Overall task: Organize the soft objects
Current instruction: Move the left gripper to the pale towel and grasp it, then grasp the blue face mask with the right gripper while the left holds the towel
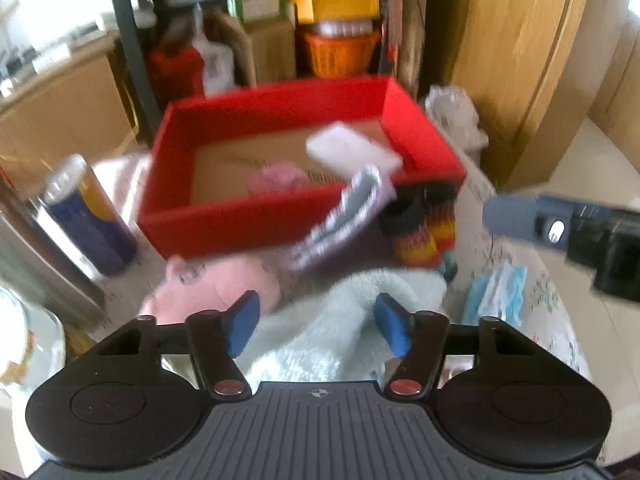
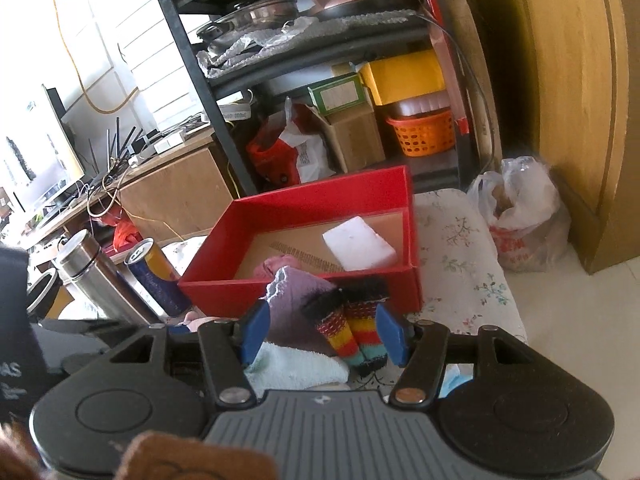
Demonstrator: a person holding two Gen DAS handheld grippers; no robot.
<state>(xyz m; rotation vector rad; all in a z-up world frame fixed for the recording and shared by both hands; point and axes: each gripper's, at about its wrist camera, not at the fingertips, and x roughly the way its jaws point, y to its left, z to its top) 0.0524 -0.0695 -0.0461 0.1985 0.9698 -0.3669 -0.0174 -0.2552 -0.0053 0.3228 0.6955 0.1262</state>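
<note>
L gripper [image 1: 318, 326] is spread wide, nothing between its blue pads, over a pale mint towel [image 1: 332, 320]. R gripper [image 2: 322, 334] likewise gapes, pads either side of striped socks [image 2: 354, 332] (red, yellow, teal bands w/ black cuffs) but not touching them. No readable writing on the soft things; the print on the pink plush [image 1: 212, 284] is blurred. A mauve knit cloth [image 2: 298, 300] lies just behind the towel, leaning on the front wall of the red box [image 2: 304, 292]. Inside the box: a white foam block [image 2: 358, 244] and a pink soft lump [image 2: 276, 266] on a cardboard floor. Left of the box stand a blue-and-gold can [image 2: 158, 276] and a steel flask [image 2: 94, 276], labels illegible.
</note>
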